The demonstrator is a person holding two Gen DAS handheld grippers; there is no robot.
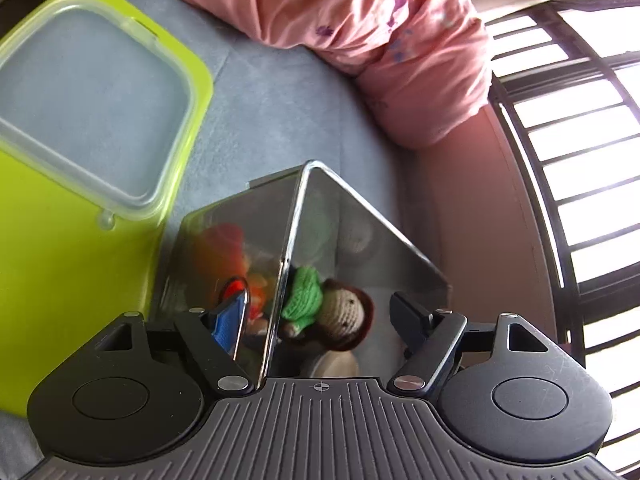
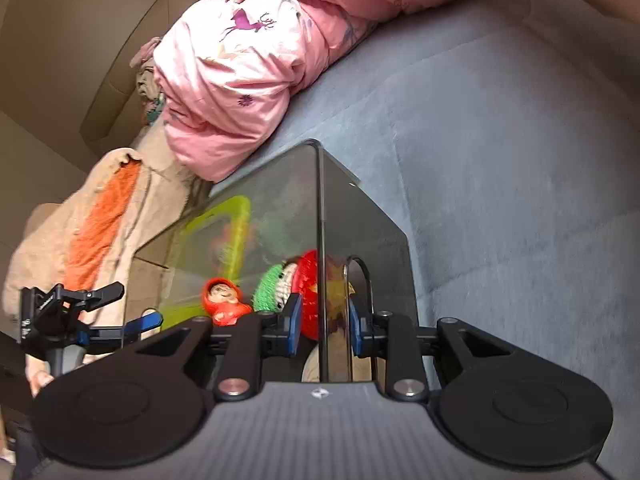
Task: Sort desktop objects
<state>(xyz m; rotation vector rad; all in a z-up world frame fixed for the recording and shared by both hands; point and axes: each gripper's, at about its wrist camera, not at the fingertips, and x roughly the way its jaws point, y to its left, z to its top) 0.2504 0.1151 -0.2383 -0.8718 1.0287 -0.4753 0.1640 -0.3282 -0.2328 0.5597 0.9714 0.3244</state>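
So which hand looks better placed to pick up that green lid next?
Probably the left. The left gripper is open, and the green lid lies close on its left side. The right gripper is busy, clamped on a wall of the clear box.

A pink quilt [image 1: 360,24] lies bunched on the blue-grey sofa [image 2: 500,160]. A barred window [image 1: 580,160] stands behind. A beige cloth with an orange stripe [image 2: 100,224] lies beside the quilt.

glossy clear plastic box [image 2: 360,240], knitted doll [image 1: 340,316], matt blue fabric surface [image 2: 500,160].
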